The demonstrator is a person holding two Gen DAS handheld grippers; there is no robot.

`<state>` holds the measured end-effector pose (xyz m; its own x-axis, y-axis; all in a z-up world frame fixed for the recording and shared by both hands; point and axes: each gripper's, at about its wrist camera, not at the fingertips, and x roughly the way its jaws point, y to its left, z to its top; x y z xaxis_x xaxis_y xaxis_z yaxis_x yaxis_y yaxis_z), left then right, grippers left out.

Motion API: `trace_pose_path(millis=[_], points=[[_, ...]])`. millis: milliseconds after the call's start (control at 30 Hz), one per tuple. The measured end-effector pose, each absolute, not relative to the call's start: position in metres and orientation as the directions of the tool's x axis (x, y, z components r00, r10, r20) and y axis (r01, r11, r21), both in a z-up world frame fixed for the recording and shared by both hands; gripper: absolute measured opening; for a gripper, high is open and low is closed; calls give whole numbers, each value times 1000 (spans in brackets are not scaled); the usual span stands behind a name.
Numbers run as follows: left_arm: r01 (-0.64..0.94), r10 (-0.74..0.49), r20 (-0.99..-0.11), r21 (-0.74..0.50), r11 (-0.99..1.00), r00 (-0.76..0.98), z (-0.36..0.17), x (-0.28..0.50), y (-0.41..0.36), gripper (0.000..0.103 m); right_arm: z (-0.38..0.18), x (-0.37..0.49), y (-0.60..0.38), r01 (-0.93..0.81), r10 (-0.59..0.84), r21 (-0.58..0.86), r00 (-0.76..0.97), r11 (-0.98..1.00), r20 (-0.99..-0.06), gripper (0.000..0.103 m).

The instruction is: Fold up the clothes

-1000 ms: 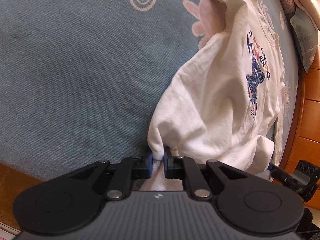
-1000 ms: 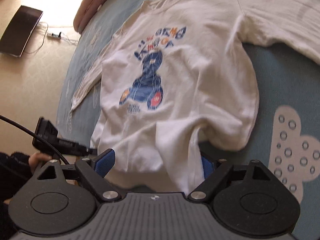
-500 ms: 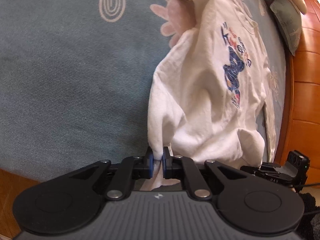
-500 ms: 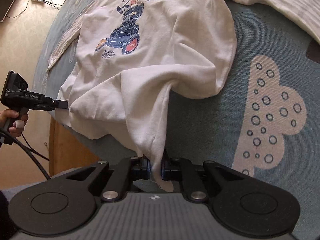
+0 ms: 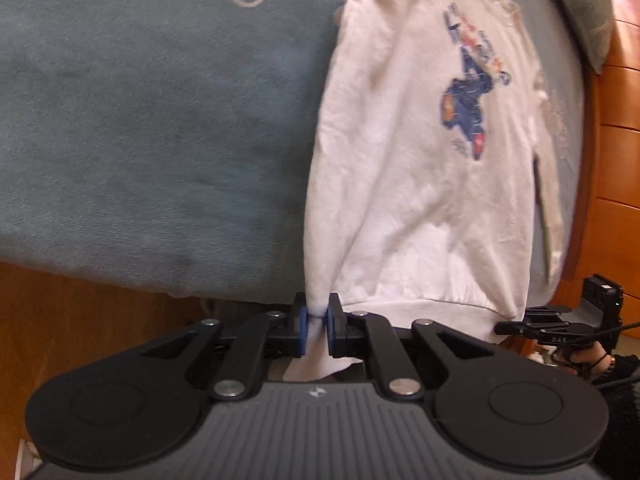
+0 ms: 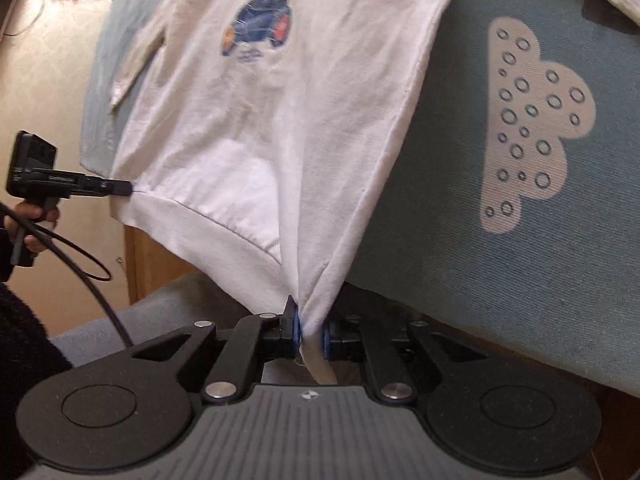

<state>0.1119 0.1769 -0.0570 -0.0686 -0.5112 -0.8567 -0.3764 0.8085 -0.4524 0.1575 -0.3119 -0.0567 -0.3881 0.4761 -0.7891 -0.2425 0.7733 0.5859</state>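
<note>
White cotton is pinched in both my tools: the left gripper (image 5: 317, 325) has its blue pads closed on one bottom corner of the white long-sleeved sweatshirt with a blue printed figure (image 5: 420, 168), and the right gripper (image 6: 310, 334) is clamped on the other corner. To do this step well I judge I should keep both hands level and equally tensioned so the ribbed hem (image 6: 208, 216) stays straight, and draw evenly so neither corner slips from the pads. Most of the sweatshirt lies print-up on the blue-grey patterned bedspread (image 5: 140, 120), its hem pulled out past the wooden bed edge (image 5: 80, 304) toward me. Its body looks fairly smooth, with tension creases fanning from each pinched corner; one sleeve (image 6: 136, 60) seems to trail alongside, though blur at the rim makes that uncertain.
</note>
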Motion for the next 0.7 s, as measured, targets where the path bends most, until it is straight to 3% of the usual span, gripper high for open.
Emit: trace_pose_path(millis=[133,267,333,500,700], points=[[-355,-445,-891,-388,851,-92,-53,114,193,7,-56,161,-317,-350,339,475,-382,808,-859,24],[-328,-427,-903,-419,847,51,-35,149,206,12,-30,201,-334,-283,431,477,-212,832,-877,39],[-336,-444,-884,-467,818,147,-35,175,211,20,-24,227,-338,-242,473,481,-95,842,-876,48],[-387,-534,-749,-660,644,391,-60,236,219,38,-49,281,-349,0,601,607,137,795,-787,60],[-455,-499,-723,-690,564,478,-87,268,222,42,-88,297,-365,285,638,704,299,650,-710,61]])
